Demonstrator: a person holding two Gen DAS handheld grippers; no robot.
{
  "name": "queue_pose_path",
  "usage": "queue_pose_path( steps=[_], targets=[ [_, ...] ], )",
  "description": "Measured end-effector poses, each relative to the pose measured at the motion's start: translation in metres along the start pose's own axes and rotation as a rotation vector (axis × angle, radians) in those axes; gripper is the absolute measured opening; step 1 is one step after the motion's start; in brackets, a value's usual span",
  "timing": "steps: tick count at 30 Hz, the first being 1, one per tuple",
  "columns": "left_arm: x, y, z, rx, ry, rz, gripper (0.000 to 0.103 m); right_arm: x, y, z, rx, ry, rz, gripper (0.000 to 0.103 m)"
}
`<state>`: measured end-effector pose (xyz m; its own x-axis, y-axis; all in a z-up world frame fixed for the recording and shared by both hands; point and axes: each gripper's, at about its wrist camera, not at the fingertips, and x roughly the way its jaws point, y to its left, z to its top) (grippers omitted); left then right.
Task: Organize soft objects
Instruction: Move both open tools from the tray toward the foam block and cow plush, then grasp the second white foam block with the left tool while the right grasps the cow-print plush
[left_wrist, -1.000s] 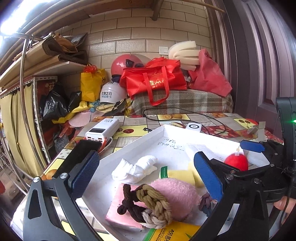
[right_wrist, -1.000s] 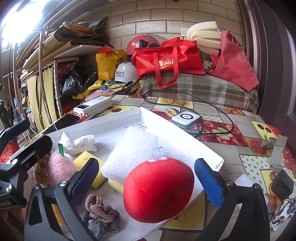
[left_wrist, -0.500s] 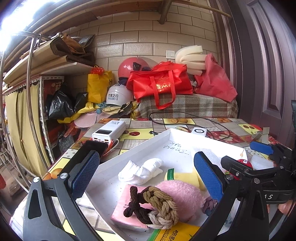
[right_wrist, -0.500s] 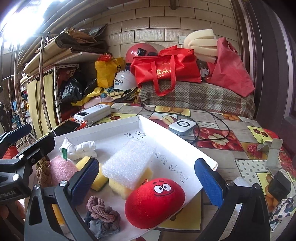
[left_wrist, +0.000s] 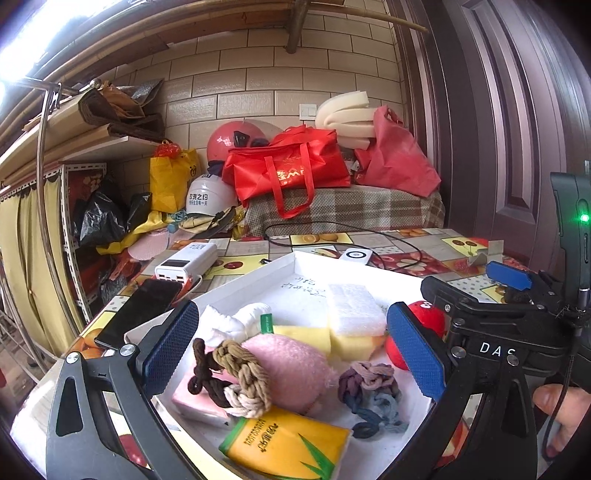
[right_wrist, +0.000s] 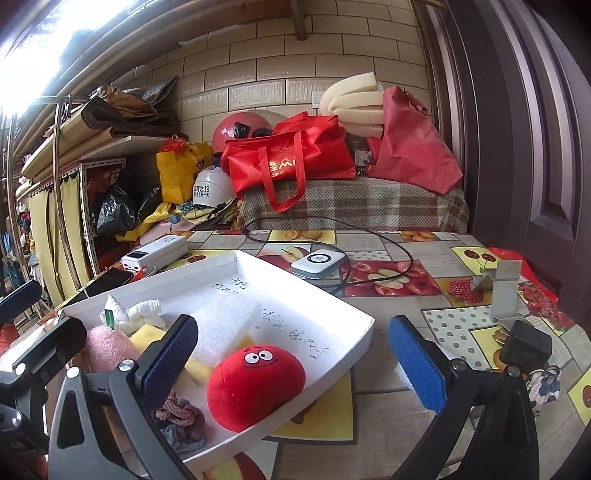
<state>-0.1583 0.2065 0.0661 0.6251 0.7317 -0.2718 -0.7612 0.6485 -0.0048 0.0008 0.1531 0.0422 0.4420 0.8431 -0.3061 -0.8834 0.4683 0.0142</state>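
Observation:
A white tray holds the soft things. In the left wrist view it carries a white cloth bundle, a braided brown-and-tan rope knot, a pink plush, yellow sponges topped by white foam, a purple-blue scrunchie and a yellow tissue pack. A red plush ball with a face lies in the tray's near right corner. My left gripper is open above the tray's front. My right gripper is open, pulled back from the red ball, holding nothing.
The fruit-print table carries a white power bank, a black phone, a small white device with a black cable, a grey bracket and a black plug. Bags and helmets are piled behind. A dark door stands right.
The right gripper let go of the red ball, which now rests in the tray, and drew back. The left gripper rose and pulled back a little.

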Motion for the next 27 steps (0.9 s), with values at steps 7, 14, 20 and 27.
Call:
queue_pose_path(
  steps=[7,14,20,27],
  targets=[
    [-0.009,-0.053,-0.003,0.107,0.036,-0.107,0.103,-0.032,-0.042,-0.009,0.001,-0.027,-0.058,0.103],
    [0.003,-0.121,-0.005,0.210,0.135,-0.271,0.103,-0.062,-0.128,-0.025,0.104,0.068,-0.174,0.103],
    [0.042,-0.163,-0.003,0.219,0.288,-0.352,0.103,-0.060,-0.182,-0.038,0.163,0.230,-0.218,0.103],
    [0.074,-0.194,-0.003,0.186,0.372,-0.358,0.103,-0.009,-0.188,-0.046,0.167,0.446,-0.148,0.043]
  ],
)
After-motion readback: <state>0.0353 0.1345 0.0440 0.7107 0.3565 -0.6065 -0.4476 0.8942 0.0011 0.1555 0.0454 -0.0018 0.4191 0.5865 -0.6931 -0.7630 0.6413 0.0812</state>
